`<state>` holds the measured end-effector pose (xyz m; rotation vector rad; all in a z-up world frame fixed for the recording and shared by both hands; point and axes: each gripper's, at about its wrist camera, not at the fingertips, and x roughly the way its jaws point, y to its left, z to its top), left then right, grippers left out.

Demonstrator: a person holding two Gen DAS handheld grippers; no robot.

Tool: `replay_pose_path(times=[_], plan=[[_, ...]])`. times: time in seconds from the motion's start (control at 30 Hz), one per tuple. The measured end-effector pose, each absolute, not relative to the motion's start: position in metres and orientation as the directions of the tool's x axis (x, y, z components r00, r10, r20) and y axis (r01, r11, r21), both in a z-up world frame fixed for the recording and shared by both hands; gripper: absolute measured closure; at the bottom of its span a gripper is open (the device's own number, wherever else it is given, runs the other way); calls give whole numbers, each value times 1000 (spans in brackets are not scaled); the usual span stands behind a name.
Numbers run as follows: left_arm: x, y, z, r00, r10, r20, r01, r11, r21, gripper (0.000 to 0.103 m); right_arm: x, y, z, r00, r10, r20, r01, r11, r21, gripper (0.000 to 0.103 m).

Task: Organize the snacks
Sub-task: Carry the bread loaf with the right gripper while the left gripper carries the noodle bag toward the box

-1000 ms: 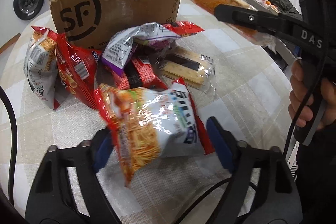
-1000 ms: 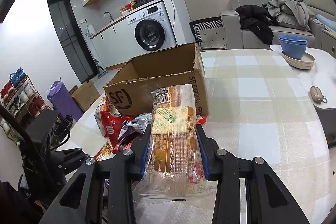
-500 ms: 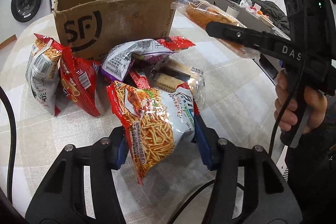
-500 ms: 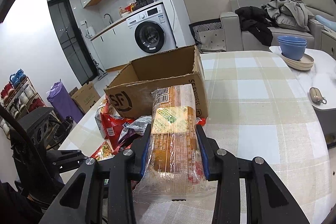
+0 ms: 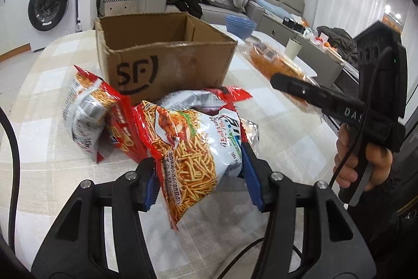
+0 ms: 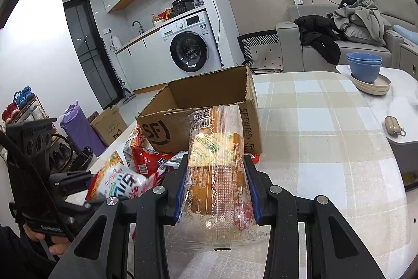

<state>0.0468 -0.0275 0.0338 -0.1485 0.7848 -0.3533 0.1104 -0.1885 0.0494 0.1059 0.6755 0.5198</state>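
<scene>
Left wrist view: the left gripper (image 5: pixel 201 174) grasps a bag of noodle sticks (image 5: pixel 193 148), its blue pads pressed against both sides. The bag hangs lifted above the checked tablecloth (image 5: pixel 274 137), its long axis running roughly along the fingers. The open cardboard box (image 5: pixel 167 67) stands straight ahead, beyond a heap of other snack bags (image 5: pixel 88 109) lying against its front wall. To the right, the right gripper (image 5: pixel 295 85) carries a clear-wrapped packet (image 5: pixel 271 59) level with the box's right corner.

Right wrist view: the right gripper (image 6: pixel 216 190) is clamped on the packet of biscuits (image 6: pixel 216 164), whose long axis points forward along the fingers towards the box (image 6: pixel 203 106); the packet's far end overlaps the box's front rim. The left gripper (image 6: pixel 78 179) with its bag (image 6: pixel 117 183) sits lower left, behind the heap. By this judgement the right hand is nearer the opening, so its packet likely goes in first, forward and over the front wall
</scene>
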Motion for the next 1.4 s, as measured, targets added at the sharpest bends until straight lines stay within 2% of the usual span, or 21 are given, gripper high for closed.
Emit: replay_pose_path(times=[0.8,1.13,1.4], plan=[[83,50,128,790,-251,-559,128,960,-251,51,133,-170,84,680,477,-557,-440,873,210,65],[131,51,157,805,-216,-553,116,971,-211,51,156,-160,90,673,475,-567,-449,872,198,65],[168,32,152,798,-188,-572,104,979,-177,51,180,-147,85,648,481,-591,-461,865,197,65]])
